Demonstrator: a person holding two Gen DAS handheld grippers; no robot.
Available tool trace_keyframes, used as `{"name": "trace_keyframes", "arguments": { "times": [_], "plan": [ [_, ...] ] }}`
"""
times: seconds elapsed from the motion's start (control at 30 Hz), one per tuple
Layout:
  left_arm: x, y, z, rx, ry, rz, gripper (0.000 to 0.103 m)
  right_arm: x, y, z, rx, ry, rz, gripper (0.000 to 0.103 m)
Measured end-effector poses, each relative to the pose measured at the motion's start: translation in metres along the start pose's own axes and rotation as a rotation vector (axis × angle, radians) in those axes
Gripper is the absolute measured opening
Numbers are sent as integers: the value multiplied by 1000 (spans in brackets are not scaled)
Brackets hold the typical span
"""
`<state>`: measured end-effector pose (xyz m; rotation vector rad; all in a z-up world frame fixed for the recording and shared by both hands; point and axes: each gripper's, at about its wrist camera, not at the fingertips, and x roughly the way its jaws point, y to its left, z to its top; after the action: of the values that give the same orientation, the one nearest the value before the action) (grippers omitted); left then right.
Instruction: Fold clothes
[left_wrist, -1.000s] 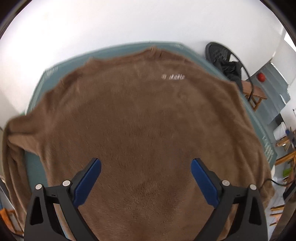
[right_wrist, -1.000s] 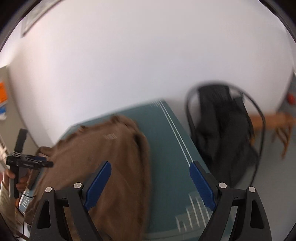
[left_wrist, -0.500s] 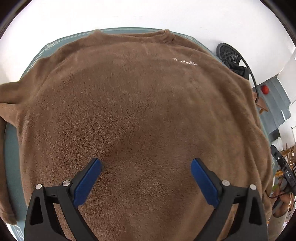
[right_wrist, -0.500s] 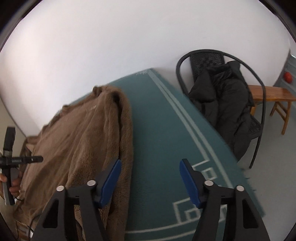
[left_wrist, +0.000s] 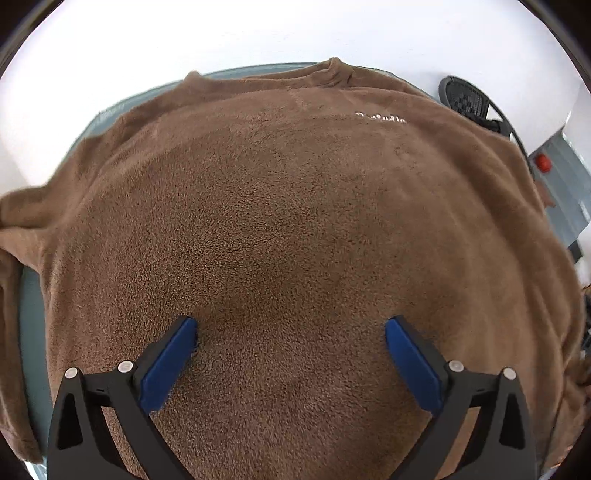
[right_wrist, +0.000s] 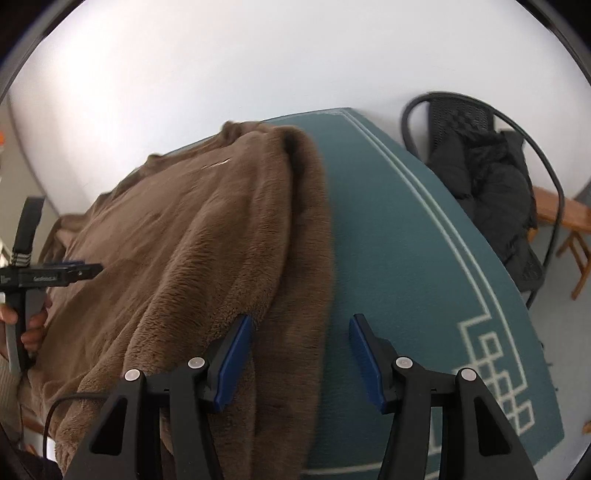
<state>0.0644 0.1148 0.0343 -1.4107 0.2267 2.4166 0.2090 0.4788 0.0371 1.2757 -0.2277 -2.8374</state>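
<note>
A brown fleece sweater (left_wrist: 295, 221) is seen spread flat on a teal mat (right_wrist: 406, 258), its collar at the far edge. The left gripper (left_wrist: 290, 328) is held wide open just above the chest, nothing pinched. The right gripper (right_wrist: 301, 325) is closing, about half open, astride the sweater's right edge (not yet clamped). A dark jacket (right_wrist: 491, 192) is draped over a chair (right_wrist: 458, 110) beyond.

White wall (right_wrist: 221, 66) filling upper half of both views, evenly lit. Teal mat (right_wrist: 399, 236) with pale line border and key pattern lying beneath. Black mesh chair (right_wrist: 461, 114) standing just beside mat, black jacket (right_wrist: 491, 184) lying heaped on it. Wooden bench (right_wrist: 554, 210) standing behind chair on grey floor (right_wrist: 561, 350).
</note>
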Motion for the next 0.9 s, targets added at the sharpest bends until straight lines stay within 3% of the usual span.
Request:
{"name": "trace_keyframes", "arguments": {
  "times": [0.07, 0.13, 0.27, 0.3, 0.4, 0.57, 0.7, 0.8, 0.9],
  "plan": [
    [-2, 1, -2, -5, -22, -1, 102, 1, 5, 0, -7, 3, -5, 57],
    [-3, 1, -3, -5, -31, -6, 102, 1, 6, 0, 3, 7, -5, 48],
    [-4, 1, -7, 0, -46, -8, 102, -8, 1, 2, 55, 12, -9, 12],
    [-5, 1, -8, 1, -48, -10, 102, -12, -1, 4, 68, 4, -22, 11],
    [-9, 2, -11, 2, -52, -14, 102, -29, -6, 13, 92, -41, -75, 9],
    [-8, 2, -11, 2, -55, -14, 102, -90, -9, 44, 46, -243, -267, 9],
    [-8, 1, -10, 2, -57, -13, 102, -121, 3, 66, -35, -397, -469, 9],
    [-8, 1, -11, 2, -59, -13, 102, -120, 3, 74, -34, -409, -476, 10],
    [-9, 1, -11, 3, -59, -13, 102, -96, 0, 72, -43, -315, -442, 14]
  ]
}}
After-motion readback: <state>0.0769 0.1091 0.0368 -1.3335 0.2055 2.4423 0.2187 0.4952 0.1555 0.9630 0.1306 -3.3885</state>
